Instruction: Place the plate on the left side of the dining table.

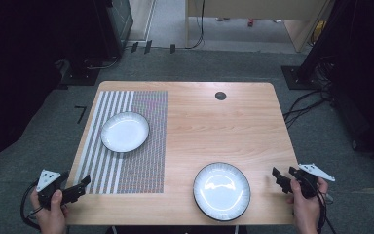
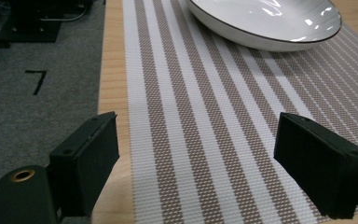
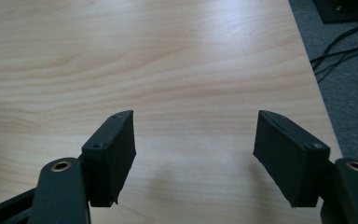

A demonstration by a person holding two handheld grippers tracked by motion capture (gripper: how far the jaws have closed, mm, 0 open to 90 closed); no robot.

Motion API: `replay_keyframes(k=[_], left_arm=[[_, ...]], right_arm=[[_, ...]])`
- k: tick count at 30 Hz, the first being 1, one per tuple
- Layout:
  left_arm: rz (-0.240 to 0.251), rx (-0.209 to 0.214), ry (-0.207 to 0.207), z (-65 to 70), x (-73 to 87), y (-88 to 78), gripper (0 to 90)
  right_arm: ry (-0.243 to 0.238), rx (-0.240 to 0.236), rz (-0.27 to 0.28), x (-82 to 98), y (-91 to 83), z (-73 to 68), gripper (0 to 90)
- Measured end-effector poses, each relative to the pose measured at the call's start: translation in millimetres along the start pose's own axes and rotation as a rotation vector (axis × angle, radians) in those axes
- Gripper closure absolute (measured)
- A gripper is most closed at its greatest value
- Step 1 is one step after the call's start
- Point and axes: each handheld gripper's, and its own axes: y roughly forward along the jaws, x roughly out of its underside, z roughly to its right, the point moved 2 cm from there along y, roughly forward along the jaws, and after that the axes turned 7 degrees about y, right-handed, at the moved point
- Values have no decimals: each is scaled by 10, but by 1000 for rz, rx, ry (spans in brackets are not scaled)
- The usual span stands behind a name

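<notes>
Hovering at the table's point(image 1: 243, 117) near corners, the left gripper point(image 1: 80, 187) and the right gripper point(image 1: 283, 179) both stand with jaws spread wide and hold nothing. Just past them, near the front edge, a dark-rimmed plate point(image 1: 222, 190) sits on bare wood. Farther off, a white plate point(image 1: 124, 131) rests on the striped placemat point(image 1: 141, 161). Both plates look glossy and shallow; pinching a thin rim could, I judge, let it slip or drag the mat.
</notes>
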Motion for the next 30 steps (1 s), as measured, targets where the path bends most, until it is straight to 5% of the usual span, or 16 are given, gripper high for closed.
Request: replay_keyframes(k=[23, 30], left_arm=[[-37, -30, 83, 94, 156, 77, 137], [-108, -18, 73, 78, 157, 132, 137]], right_arm=[[-125, 100, -33, 119, 71, -44, 247], [-133, 94, -41, 122, 76, -52, 220]])
